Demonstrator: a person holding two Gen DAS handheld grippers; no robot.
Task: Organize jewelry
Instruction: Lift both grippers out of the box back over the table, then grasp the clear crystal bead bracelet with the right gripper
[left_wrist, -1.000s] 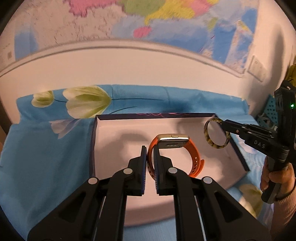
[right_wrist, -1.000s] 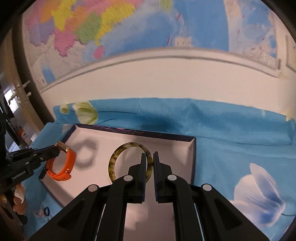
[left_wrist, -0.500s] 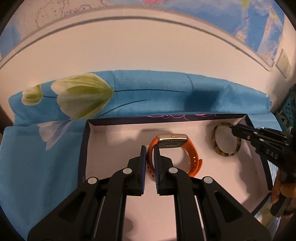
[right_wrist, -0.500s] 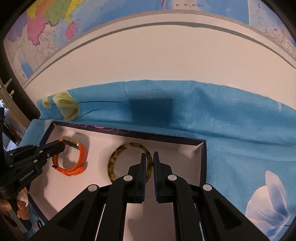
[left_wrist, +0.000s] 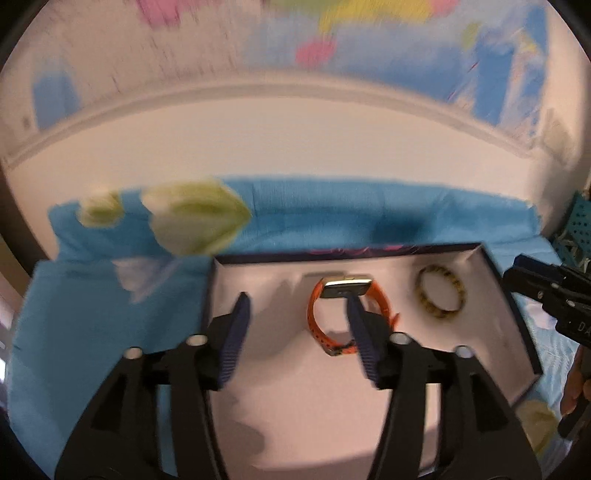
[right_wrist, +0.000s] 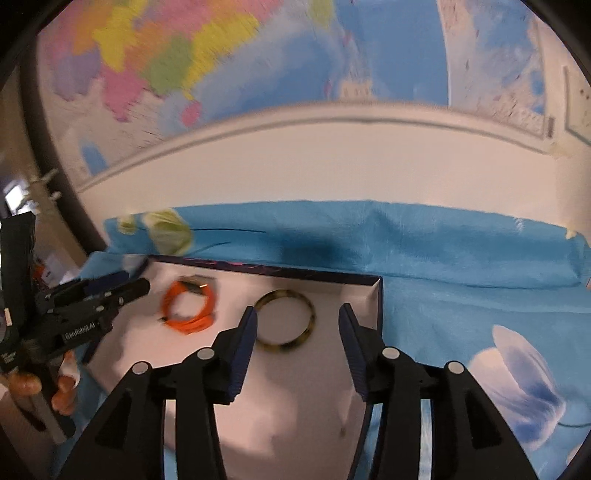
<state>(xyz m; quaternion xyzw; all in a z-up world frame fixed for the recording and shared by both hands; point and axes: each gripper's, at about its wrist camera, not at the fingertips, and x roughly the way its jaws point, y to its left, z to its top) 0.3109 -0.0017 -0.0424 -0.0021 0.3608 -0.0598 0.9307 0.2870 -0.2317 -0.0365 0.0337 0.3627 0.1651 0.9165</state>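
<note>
An orange watch (left_wrist: 314, 321) with a gold face lies on the floor of an open dark-rimmed box (left_wrist: 369, 254). My left gripper (left_wrist: 295, 299) hovers just before it. Its jaws are opening and the pads press on nothing; the right finger overlaps the watch in the view. A mottled yellow-brown bangle (right_wrist: 284, 293) lies flat in the box (right_wrist: 376, 302), right of the watch (right_wrist: 184, 325). My right gripper (right_wrist: 298, 309) stands over the bangle's near side, its jaws opening and clear of the ring. The bangle (left_wrist: 458, 286) and right gripper (left_wrist: 546, 291) also show in the left wrist view, and the left gripper (right_wrist: 122, 290) in the right wrist view.
The box rests on a blue cloth (right_wrist: 461, 251) printed with flowers, against a white wall with a map (right_wrist: 184, 55) above. A teal crate (left_wrist: 576, 229) stands at the far right. A person's hand (right_wrist: 26, 384) holds the left gripper's handle.
Both grippers went from shut on their pieces to open. The watch and the bangle, first held up, came down into the box and now lie loose on its floor.
</note>
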